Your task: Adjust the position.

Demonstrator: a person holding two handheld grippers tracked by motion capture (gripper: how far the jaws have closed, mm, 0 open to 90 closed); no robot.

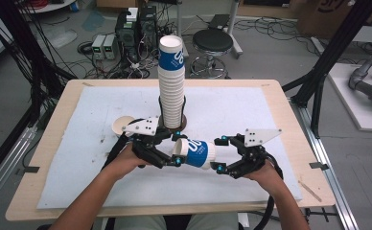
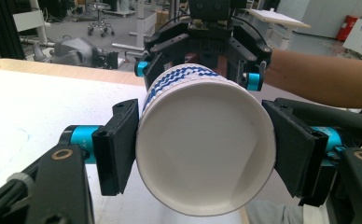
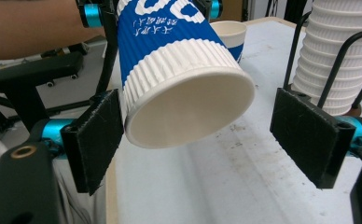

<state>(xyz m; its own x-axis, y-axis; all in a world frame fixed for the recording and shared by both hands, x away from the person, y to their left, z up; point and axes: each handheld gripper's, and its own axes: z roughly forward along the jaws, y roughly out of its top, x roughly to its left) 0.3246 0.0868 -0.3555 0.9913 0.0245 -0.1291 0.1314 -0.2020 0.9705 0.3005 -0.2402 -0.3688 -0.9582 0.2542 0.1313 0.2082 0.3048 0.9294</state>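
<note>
Paper cup point(image 1: 196, 153), blue and white with a ribbed sleeve, lying on its side in the air between my two grippers, above the white mat point(image 1: 78, 163) and just in front of the tall stack of cups point(image 1: 171, 81) in its wire holder point(image 1: 184, 108). My left gripper point(image 1: 174, 149) is clenched on the rim end; the left gripper view shows both pads pressed to the cup's wall and nothing inside it. My right gripper point(image 1: 217, 154) is released, its jaws spread around the base, one pad point(image 3: 305, 133) well clear. I judge the hand-over best finished by drawing the right gripper straight back, without nudging the base. A second cup point(image 1: 122, 125) stands upright behind the left gripper, seemingly empty.
</note>
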